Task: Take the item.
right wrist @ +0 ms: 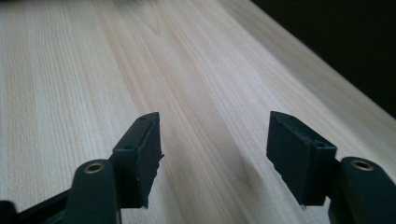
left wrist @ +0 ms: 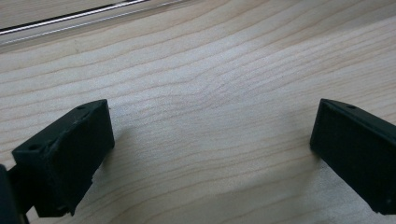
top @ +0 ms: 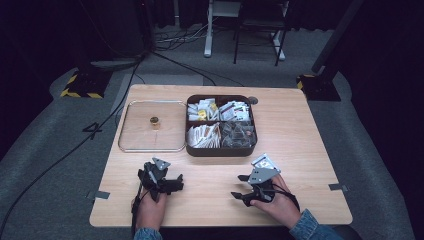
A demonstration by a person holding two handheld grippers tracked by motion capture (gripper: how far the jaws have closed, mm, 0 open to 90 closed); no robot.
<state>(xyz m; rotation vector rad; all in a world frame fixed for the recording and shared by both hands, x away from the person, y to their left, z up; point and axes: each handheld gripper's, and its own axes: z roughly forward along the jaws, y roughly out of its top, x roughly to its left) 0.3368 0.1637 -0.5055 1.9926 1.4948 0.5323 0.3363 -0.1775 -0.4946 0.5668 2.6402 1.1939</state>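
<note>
Two tongs, left (top: 176, 184) and right (top: 240, 186), both agape; one table (top: 210, 200).

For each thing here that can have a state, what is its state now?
Left claw: open, holds nothing, low over the table.
Right claw: open, holds nothing, low over the table.
Box: uncovered, its four compartments filled with sachets.
Glass lid: off the box, lying flat on the table to its left, knob up.
Table: bare wood under both claws.
</note>
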